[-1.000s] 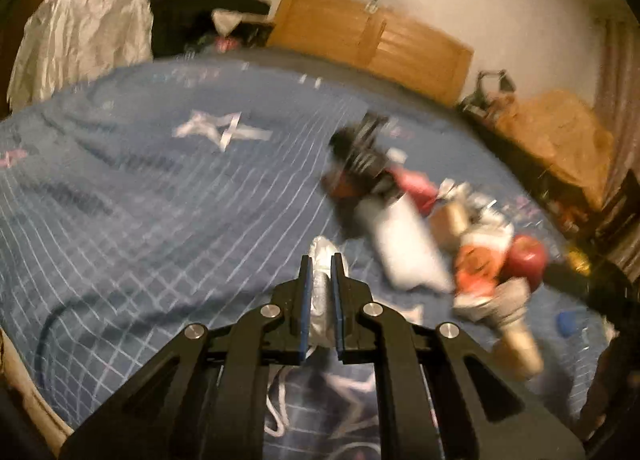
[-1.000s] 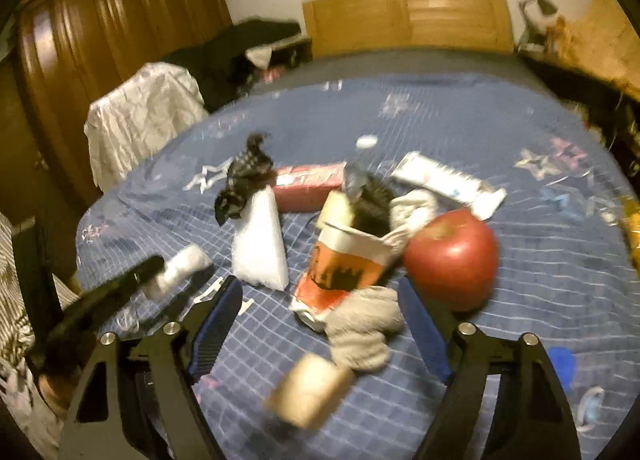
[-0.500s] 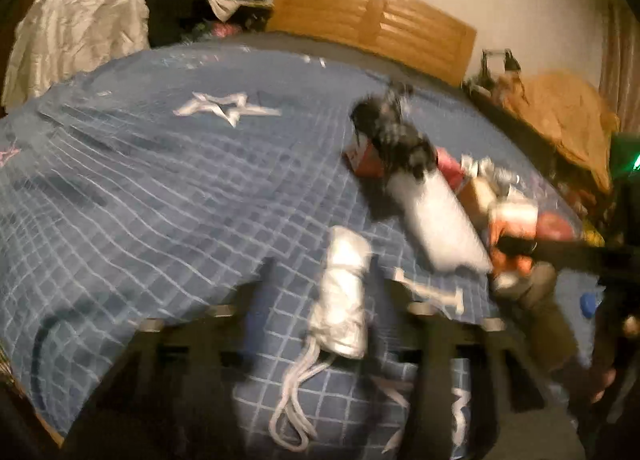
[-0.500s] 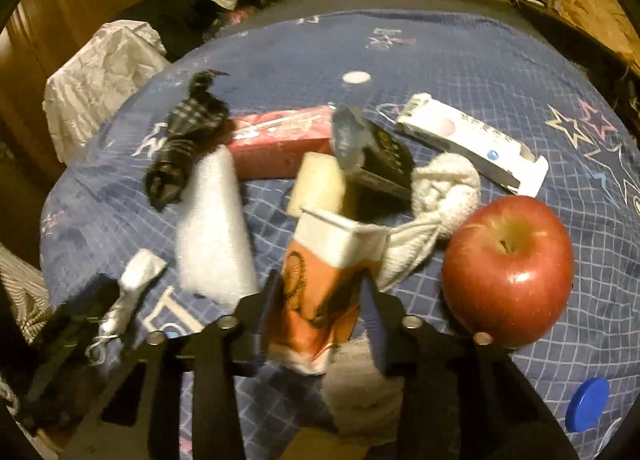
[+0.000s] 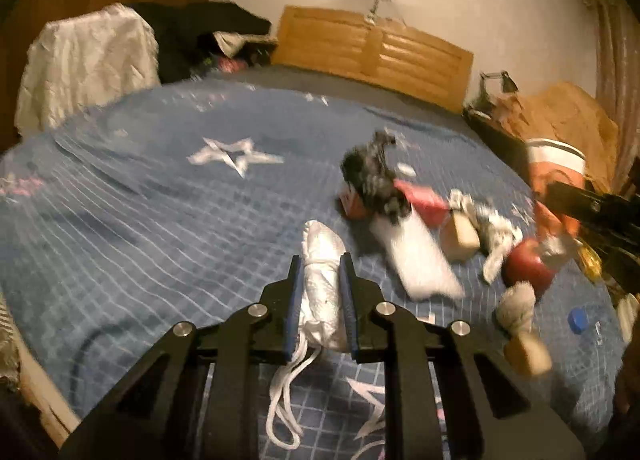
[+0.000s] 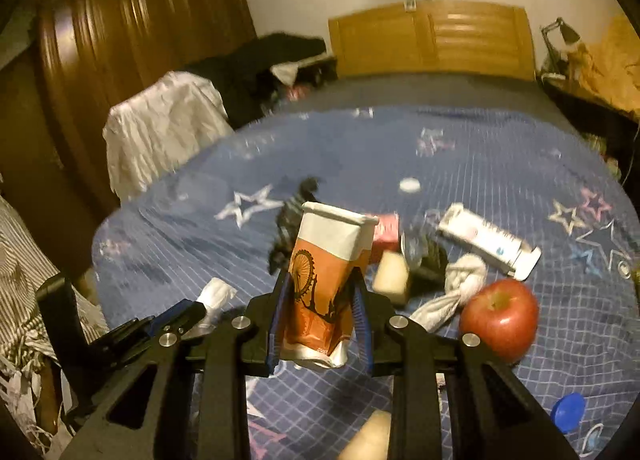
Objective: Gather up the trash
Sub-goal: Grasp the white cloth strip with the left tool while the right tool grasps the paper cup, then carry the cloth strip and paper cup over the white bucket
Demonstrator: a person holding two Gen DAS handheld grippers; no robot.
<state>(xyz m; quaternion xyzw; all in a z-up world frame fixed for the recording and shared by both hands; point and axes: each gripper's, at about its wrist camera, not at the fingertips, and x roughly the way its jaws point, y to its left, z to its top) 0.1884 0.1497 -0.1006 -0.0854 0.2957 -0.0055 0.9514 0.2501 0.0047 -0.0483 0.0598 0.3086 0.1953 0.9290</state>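
My left gripper pinches a white rolled bundle, its cords dangling below the pads. My right gripper is clamped on a crushed orange paper cup, held clear of the blue star bedspread. Just right of the cup: red apple, knotted white rag, tan block. Blue cap near the bed edge.
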